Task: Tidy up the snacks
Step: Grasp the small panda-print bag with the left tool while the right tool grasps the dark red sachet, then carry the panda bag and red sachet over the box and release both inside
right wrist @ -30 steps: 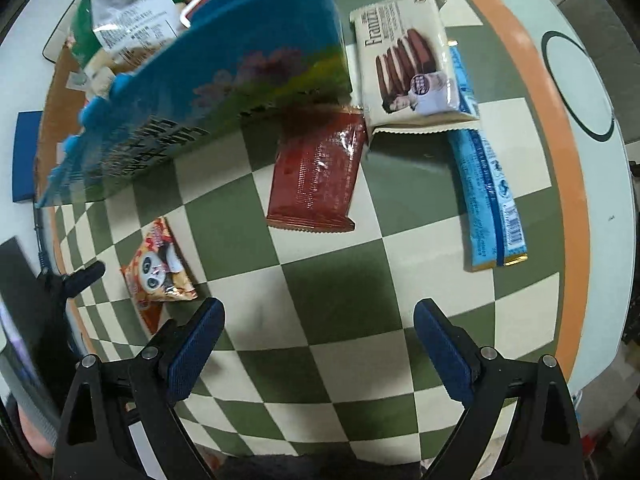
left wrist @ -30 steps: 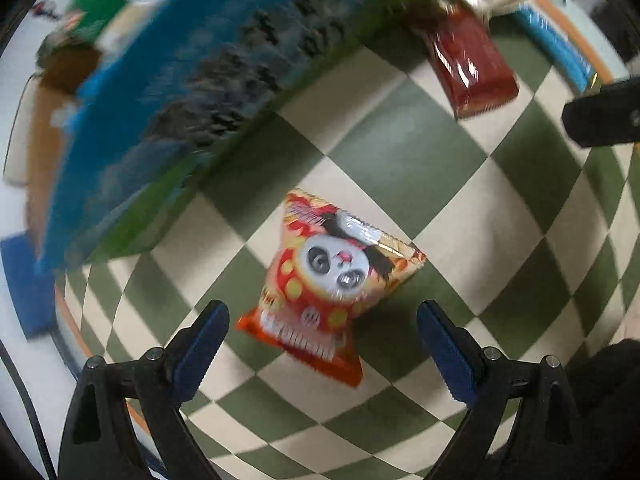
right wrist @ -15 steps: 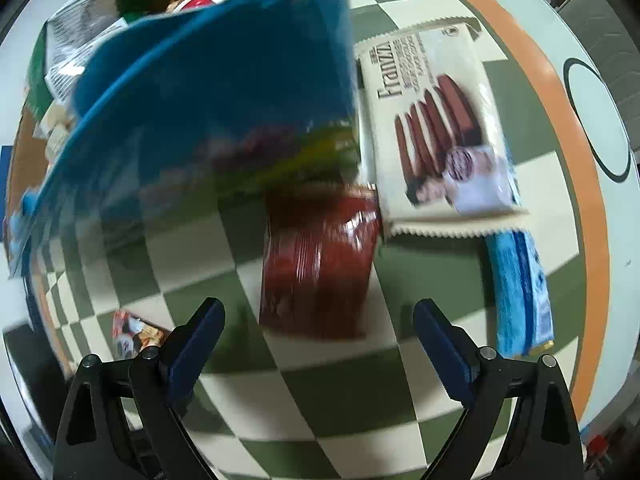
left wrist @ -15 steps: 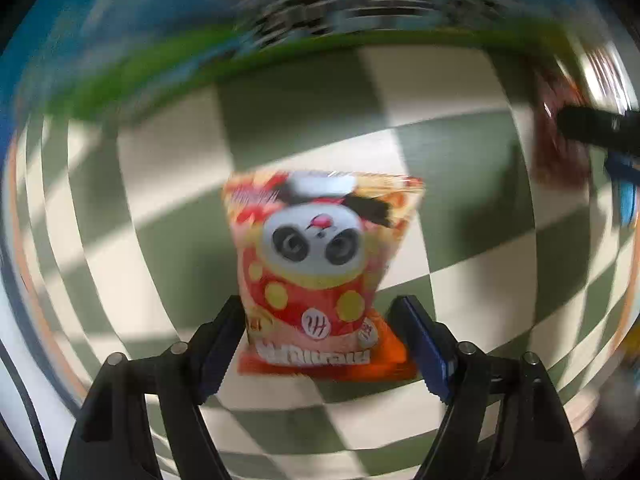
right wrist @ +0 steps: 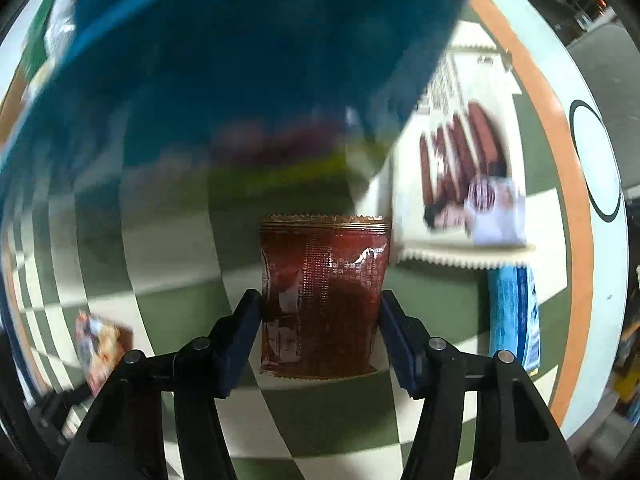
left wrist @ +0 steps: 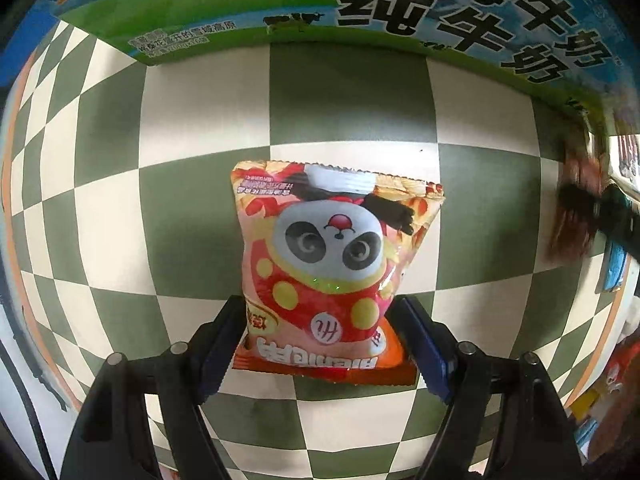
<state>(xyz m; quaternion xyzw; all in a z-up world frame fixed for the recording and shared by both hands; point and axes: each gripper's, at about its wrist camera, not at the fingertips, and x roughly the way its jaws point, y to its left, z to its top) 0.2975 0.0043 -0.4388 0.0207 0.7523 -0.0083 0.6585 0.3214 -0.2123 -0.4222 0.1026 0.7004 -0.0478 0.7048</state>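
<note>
A red and orange panda snack bag [left wrist: 332, 264] lies on the green and white checkered cloth. My left gripper [left wrist: 325, 340] has its blue pads against both sides of the bag's lower part. A dark red snack packet [right wrist: 324, 292] lies in front of the blue milk carton box [right wrist: 248, 60]. My right gripper [right wrist: 320, 332] has its pads touching both sides of that packet. The panda bag also shows small in the right wrist view [right wrist: 100, 348]. The blue box fills the top of the left wrist view [left wrist: 440, 8].
A cream chocolate biscuit pack [right wrist: 468, 176] lies right of the red packet, with a blue stick packet [right wrist: 514, 312] below it. The cloth has an orange border [right wrist: 568, 200] on the right. More snack wrappers show blurred at the left wrist view's right edge [left wrist: 576, 208].
Both grippers moved forward and down and closed in. The left one now grips the panda bag; the right one reached the red packet and closed onto its sides.
</note>
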